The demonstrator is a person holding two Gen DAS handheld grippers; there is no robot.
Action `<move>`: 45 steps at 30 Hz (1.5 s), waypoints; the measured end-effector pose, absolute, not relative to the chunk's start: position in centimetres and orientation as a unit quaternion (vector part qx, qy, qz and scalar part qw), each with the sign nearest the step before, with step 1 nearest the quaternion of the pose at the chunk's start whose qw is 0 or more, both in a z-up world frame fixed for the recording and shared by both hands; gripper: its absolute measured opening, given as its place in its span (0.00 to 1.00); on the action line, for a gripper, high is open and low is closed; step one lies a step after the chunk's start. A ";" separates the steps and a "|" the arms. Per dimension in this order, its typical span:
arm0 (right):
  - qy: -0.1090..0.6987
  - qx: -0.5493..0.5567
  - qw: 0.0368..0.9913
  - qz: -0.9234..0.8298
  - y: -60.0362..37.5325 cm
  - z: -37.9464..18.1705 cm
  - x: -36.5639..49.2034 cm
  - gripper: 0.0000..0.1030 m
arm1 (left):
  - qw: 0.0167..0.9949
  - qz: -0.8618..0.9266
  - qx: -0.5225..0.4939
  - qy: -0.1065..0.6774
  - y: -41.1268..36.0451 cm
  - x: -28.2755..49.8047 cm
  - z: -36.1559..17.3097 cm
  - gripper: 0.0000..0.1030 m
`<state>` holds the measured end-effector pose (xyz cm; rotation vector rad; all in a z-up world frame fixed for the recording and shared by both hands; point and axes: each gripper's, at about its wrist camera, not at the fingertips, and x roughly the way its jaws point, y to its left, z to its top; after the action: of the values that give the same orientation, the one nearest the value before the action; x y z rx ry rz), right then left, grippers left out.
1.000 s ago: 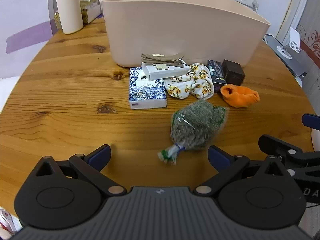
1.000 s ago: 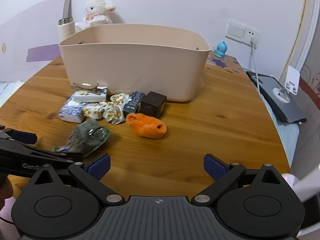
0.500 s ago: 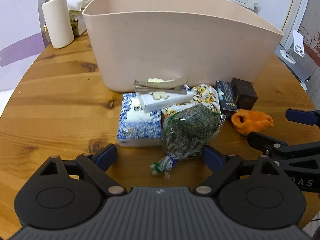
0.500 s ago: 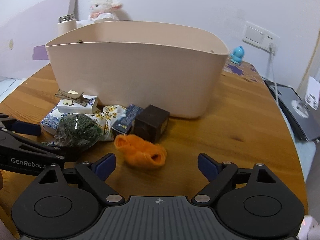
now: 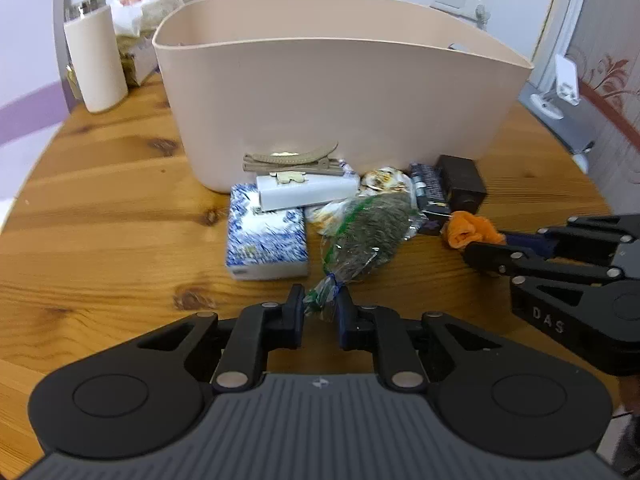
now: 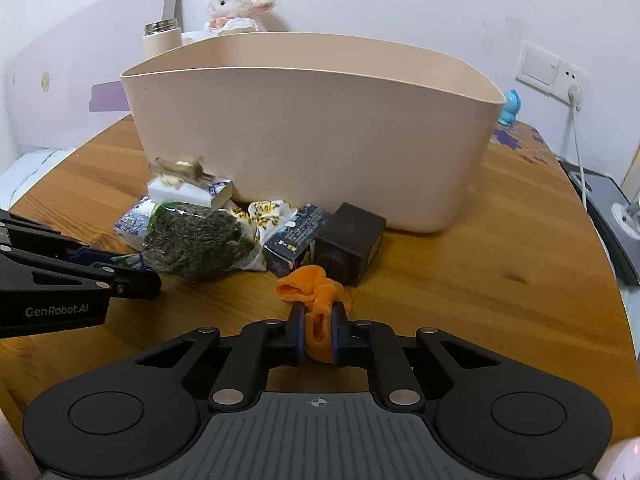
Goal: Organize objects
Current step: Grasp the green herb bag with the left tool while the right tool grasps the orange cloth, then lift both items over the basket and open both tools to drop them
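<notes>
Nearest, the left gripper [image 5: 321,307] is clamped on the twisted neck of the clear plastic bag of dried green herbs [image 5: 370,234], and the right gripper [image 6: 319,325] pinches the crumpled orange cloth [image 6: 314,294]; both lie on the knotty round pine table [image 5: 104,216]. The grippers' sides read "GenRobot.AI" and "DAS". Behind sit a blue-and-white patterned tissue pack [image 5: 266,240], a small black box [image 6: 349,247], then the big beige plastic tub [image 6: 312,136]. A white wall switch [image 6: 538,66] is farthest.
</notes>
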<state>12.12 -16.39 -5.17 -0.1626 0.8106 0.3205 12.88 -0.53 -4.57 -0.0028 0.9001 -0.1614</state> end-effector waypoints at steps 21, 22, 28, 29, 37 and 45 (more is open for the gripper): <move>0.349 -0.060 0.927 0.124 -16.5 -0.8 7.5 0.10 | 0.914 -0.139 -0.011 0.381 0.2 7.6 -0.4 0.07; 0.341 -0.059 0.930 0.122 -16.5 -0.2 7.5 0.10 | 0.917 -0.140 -0.012 0.373 0.3 7.4 0.3 0.07; 0.288 -0.054 0.949 0.116 -16.3 3.5 8.9 0.10 | 0.942 -0.128 -0.006 0.311 1.1 7.6 4.7 0.07; 0.281 -0.054 0.951 0.114 -16.2 4.0 9.3 0.10 | 0.946 -0.122 -0.004 0.301 1.2 7.9 5.3 0.07; 0.241 -0.043 0.964 0.106 -15.7 7.0 14.5 0.10 | 0.965 -0.073 0.008 0.253 0.8 13.5 8.7 0.07; 0.276 -0.018 0.957 0.083 -15.9 4.8 20.8 0.10 | 0.954 -0.042 0.035 0.295 -1.5 21.3 6.3 0.07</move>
<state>20.85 -15.91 4.80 -0.0361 0.5603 0.1689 21.34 -1.48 6.33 0.0711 0.5987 -0.0849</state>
